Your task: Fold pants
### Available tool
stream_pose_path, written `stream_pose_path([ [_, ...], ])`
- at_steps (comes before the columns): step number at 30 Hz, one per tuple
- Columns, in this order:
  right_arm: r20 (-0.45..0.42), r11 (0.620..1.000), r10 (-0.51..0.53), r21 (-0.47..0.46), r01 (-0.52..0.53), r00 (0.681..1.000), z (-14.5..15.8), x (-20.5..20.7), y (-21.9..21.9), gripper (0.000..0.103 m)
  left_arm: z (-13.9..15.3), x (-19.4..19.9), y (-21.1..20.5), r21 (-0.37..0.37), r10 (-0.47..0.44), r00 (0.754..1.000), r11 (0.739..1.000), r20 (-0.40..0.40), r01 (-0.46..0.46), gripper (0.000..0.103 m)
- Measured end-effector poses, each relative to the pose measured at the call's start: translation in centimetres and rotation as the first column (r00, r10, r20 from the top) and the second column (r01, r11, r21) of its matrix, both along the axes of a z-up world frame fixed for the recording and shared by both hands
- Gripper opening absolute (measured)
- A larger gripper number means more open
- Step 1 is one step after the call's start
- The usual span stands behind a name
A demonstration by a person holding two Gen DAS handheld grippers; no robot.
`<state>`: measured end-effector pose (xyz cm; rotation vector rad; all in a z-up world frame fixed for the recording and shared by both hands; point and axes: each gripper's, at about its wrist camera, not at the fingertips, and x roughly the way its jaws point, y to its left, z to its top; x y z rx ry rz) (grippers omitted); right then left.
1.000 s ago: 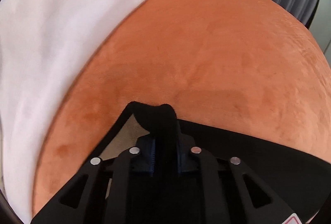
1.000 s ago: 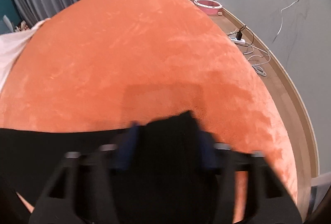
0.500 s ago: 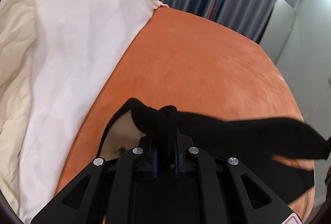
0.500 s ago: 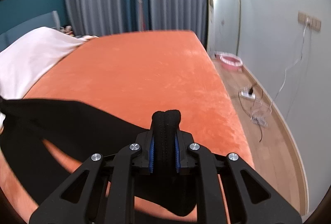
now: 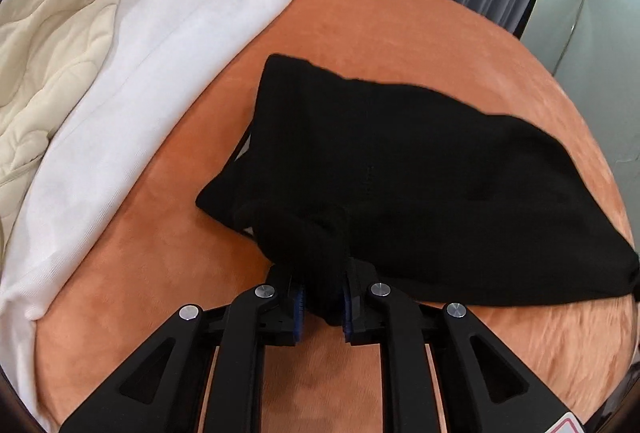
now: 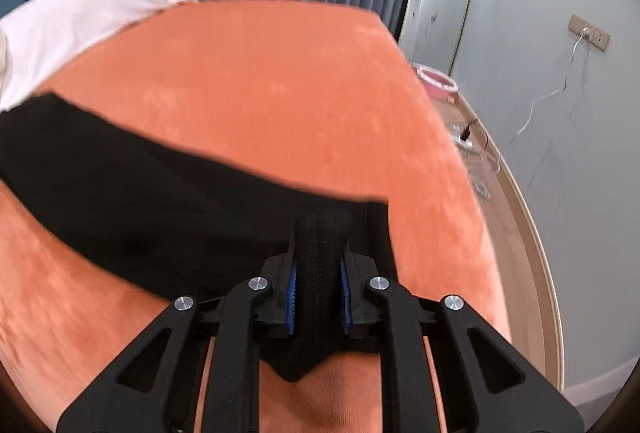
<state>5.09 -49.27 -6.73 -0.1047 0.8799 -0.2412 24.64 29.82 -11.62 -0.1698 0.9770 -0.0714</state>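
Since half a second ago the black pants have swung from a thin hanging band into one broad doubled panel spread on the orange bed cover, toward twelve o'clock of both tongs; one garment, two grippers; the left gripper and the right gripper each have a bunched edge between narrow, opening jaws; one white sheet lies at ten o'clock.
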Motion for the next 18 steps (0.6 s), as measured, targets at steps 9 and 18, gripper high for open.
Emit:
stream_pose_path([
  [9, 0.135, 0.993, -0.096, 0.082, 0.085, 0.986, 4.3, -7.5, -0.9, 0.084, 3.5, -3.9, 1.0, 0.106, -0.038, 0.998, 0.994, 0.043, 0.033, 0.053],
  [18, 0.073, 0.894, -0.148, 0.436, 0.102, 0.986, 2.6, -1.8, -4.2, 0.033, 8.6, -7.1, -4.6, 0.066, 0.037, 0.983, 0.997, 0.178, -0.049, 0.058],
])
